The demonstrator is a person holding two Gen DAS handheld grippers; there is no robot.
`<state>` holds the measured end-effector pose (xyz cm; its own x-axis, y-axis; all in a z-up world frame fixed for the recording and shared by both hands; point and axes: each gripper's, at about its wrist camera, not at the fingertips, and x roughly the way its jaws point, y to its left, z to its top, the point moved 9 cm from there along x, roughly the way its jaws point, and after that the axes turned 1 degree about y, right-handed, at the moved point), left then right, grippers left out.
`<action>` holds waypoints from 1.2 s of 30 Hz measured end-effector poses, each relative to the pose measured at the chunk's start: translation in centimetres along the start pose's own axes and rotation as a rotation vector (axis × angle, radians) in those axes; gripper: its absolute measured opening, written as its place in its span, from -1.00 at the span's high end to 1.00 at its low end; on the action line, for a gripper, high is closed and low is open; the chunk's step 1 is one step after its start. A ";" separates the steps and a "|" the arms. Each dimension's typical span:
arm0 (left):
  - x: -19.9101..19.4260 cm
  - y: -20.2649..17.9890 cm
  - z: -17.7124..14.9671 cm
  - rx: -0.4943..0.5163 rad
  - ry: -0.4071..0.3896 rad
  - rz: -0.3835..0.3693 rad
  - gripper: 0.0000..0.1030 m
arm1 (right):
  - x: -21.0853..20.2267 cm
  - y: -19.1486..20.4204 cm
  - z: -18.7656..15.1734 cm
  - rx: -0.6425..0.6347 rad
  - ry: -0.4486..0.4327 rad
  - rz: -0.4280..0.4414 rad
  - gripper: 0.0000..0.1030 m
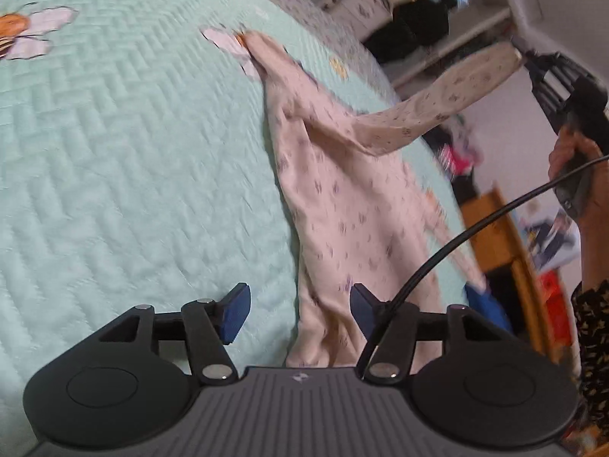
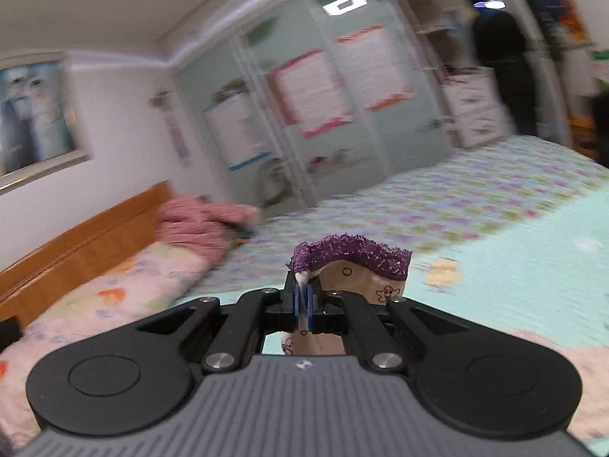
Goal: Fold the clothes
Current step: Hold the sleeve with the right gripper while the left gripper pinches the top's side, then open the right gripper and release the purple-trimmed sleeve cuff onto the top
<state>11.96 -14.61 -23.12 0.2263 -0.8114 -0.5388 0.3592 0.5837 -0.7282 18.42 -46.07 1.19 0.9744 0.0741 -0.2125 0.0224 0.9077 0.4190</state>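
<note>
A pale pink garment [image 1: 342, 205] with small purple prints lies lengthwise on the mint quilted bedspread [image 1: 133, 152]. One long leg or sleeve [image 1: 449, 103] is lifted off the bed and stretched up to the right, where my right gripper [image 1: 533, 59] pinches its end. In the right wrist view my right gripper [image 2: 303, 299] is shut on the cloth beside a purple ribbed cuff [image 2: 354, 257]. My left gripper [image 1: 300, 310] hovers open over the garment's near end, its blue pads [image 1: 238, 312] wide apart with nothing between them.
A hand [image 1: 571, 152] holds the right gripper's handle, and a black cable [image 1: 456, 243] crosses the left wrist view. A pink pile [image 2: 201, 224] and a pillow [image 2: 114, 304] lie by the wooden headboard [image 2: 76, 240]. Wardrobe doors [image 2: 304, 114] stand beyond the bed.
</note>
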 end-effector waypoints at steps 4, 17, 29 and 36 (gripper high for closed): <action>-0.6 -0.6 0.4 -0.042 -0.040 -0.126 -0.18 | 4.2 9.2 3.0 -0.004 0.003 0.130 0.93; -1.9 -2.8 -0.3 0.011 -0.090 -0.218 -0.28 | 13.1 25.5 4.5 -0.090 -0.023 0.115 0.93; -2.6 -0.3 0.3 -0.054 -0.106 -0.186 -0.28 | 14.6 27.8 4.5 -0.056 -0.035 0.113 0.93; -1.8 -0.5 0.0 -0.044 -0.088 -0.161 -0.30 | 9.2 22.5 8.0 -0.045 -0.138 0.022 0.93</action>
<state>11.40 -13.45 -21.75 0.2476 -0.8929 -0.3760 0.3581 0.4450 -0.8208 29.66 -28.27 15.69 0.9961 0.0394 -0.0790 -0.0063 0.9242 0.3818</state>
